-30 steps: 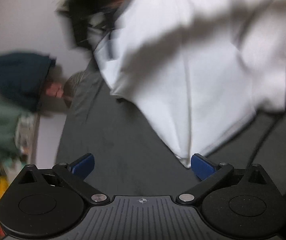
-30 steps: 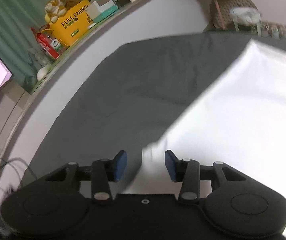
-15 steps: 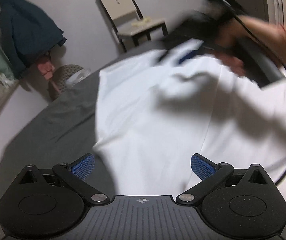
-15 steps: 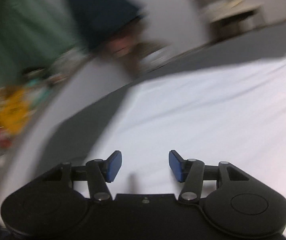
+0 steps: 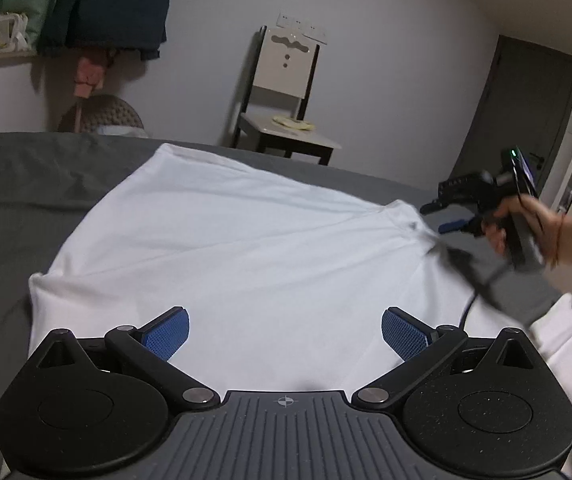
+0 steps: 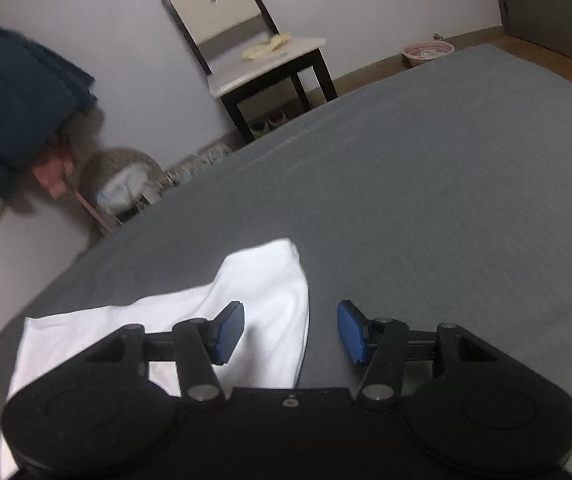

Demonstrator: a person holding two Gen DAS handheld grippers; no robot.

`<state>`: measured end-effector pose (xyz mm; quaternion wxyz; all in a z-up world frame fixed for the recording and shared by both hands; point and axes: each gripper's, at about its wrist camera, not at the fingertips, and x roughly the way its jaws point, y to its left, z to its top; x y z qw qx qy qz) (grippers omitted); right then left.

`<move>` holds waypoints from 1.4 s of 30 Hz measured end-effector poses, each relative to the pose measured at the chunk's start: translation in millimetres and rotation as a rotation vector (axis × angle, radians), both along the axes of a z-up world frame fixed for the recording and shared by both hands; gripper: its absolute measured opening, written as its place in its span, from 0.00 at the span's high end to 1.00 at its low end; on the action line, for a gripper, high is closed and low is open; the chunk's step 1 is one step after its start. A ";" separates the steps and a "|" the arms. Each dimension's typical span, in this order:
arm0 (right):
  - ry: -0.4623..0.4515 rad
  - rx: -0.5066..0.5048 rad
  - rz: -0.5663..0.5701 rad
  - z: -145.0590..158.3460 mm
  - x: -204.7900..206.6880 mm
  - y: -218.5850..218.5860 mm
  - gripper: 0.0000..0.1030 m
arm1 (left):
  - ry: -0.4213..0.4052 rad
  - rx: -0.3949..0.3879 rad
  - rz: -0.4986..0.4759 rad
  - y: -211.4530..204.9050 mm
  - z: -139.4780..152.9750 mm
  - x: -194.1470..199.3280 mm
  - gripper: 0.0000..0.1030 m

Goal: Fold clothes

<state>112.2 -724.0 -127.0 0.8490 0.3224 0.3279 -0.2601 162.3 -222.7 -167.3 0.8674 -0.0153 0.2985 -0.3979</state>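
White cotton fabric, a T-shirt (image 5: pixel 246 248), lies spread across the grey bed (image 5: pixel 18 184), mostly flat, with a few shallow creases running toward its right edge. No fold line shows in either view. One sleeve or corner (image 6: pixel 270 280) of the garment rests just ahead of the right hand-held gripper (image 6: pixel 290 330), whose blue pads stand apart with nothing between them. The left hand-held gripper (image 5: pixel 284 330) hovers low over the near part of the shirt, its jaws also wide apart and empty.

In the left wrist view the right hand-held gripper sits at the shirt's right edge, held by a hand (image 5: pixel 521 224) with a cable trailing over the cloth.

Judgement: the step in hand is laying out and smoothing the garment. The scene fits either a shirt just spread for folding or one released between folds. The next grip calls for each gripper to close on a single edge or corner, with both lifted together so the cloth does not bunch.

A chair (image 5: pixel 286 92) stands beyond the bed.
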 end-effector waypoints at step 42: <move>0.199 -0.143 0.500 13.2 344.4 310.8 0.68 | -0.135 -0.078 0.294 49.4 12.1 25.2 0.00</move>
